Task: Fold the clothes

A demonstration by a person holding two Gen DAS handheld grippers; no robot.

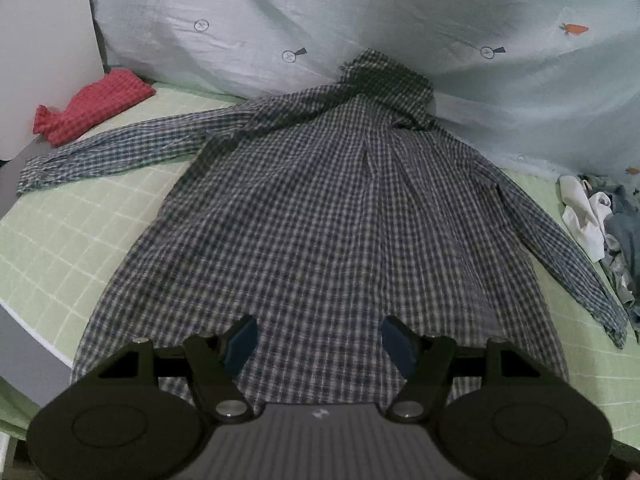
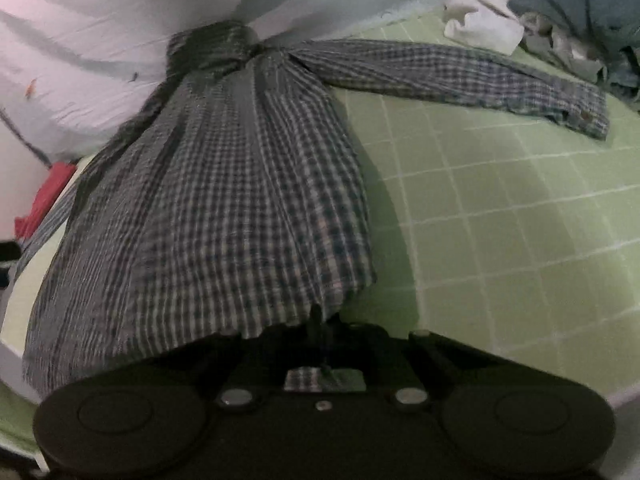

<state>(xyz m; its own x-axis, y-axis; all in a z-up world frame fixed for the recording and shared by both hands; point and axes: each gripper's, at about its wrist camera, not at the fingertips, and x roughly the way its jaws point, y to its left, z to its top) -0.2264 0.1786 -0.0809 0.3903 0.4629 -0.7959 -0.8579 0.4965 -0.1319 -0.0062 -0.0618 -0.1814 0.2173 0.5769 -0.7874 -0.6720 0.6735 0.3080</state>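
Observation:
A dark blue and white checked shirt (image 1: 320, 208) lies spread on the green grid sheet (image 1: 52, 240), collar toward the pillow and both sleeves stretched out. My left gripper (image 1: 318, 338) hovers over the shirt's lower hem with its blue-padded fingers (image 1: 240, 344) wide apart and nothing between them. In the right wrist view the same checked shirt (image 2: 224, 208) is pulled up at its bottom right corner. My right gripper (image 2: 320, 328) is shut on that hem corner, and the cloth bunches into the closed jaws.
A light blue pillow (image 1: 360, 20) with carrot prints lies behind the collar. A red checked cloth (image 1: 92, 106) sits at the far left. A pile of white and blue clothes (image 2: 560, 28) lies beyond the right sleeve (image 2: 460, 72). The bed's edge runs along the left.

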